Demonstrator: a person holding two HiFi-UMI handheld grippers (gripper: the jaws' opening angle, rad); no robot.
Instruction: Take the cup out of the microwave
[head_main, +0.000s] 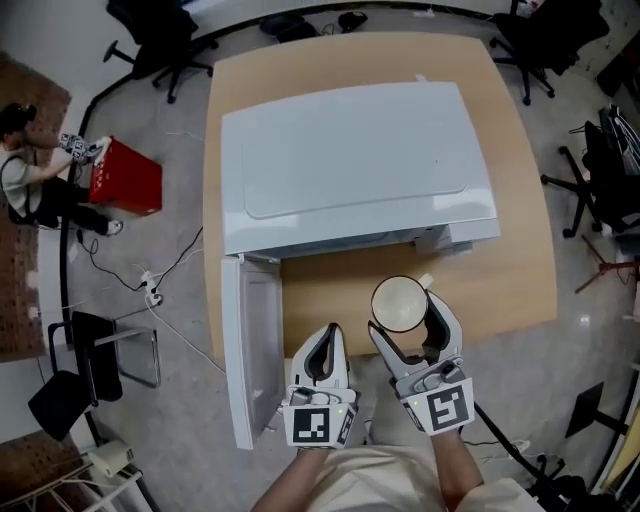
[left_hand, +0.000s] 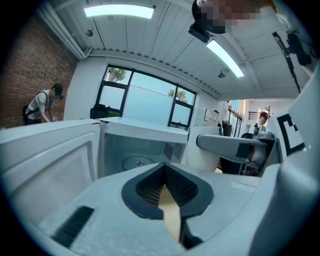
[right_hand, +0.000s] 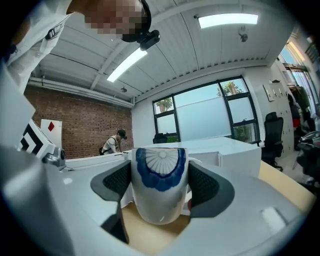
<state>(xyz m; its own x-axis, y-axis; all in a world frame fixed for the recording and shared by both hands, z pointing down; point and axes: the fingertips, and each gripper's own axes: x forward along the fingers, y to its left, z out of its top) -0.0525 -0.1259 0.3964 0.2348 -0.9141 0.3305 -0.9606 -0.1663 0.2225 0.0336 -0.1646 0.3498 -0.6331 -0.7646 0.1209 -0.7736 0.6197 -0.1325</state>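
Right gripper view shows the right gripper (right_hand: 160, 176) with its two fingers (right_hand: 115, 184) pressed on the sides of the cup (right_hand: 159, 202). The cup is white with a blue fan picture on it, and it stands upright between the dark pads. In the head view the cup (head_main: 399, 303) is seen from above, with its round mouth facing up and its small handle turned toward the microwave (head_main: 350, 160). The cup is out of the microwave, in front of it, over the bare wooden worktop (head_main: 520, 250). I cannot tell if its bottom touches the wood

The left gripper (head_main: 331, 335) is just beside the right one. Its own fingers (left_hand: 149, 186) are closed all the way together and they hold nothing. In the left gripper view they point at the open microwave, where a round glass plate (left_hand: 136, 161) lies inside

The microwave is white and sits in the middle of the worktop. Its door (head_main: 250, 345) hangs wide open on the left side, close to the left gripper

Farther off, a red box (head_main: 127, 180) sits on the grey floor, and a person (head_main: 28, 190) bends down next to it. Black office chairs (head_main: 160, 40) stand around the worktop. The right gripper view also shows a brick wall (right_hand: 75, 130) and big windows (right_hand: 210, 115) at the far end of the room
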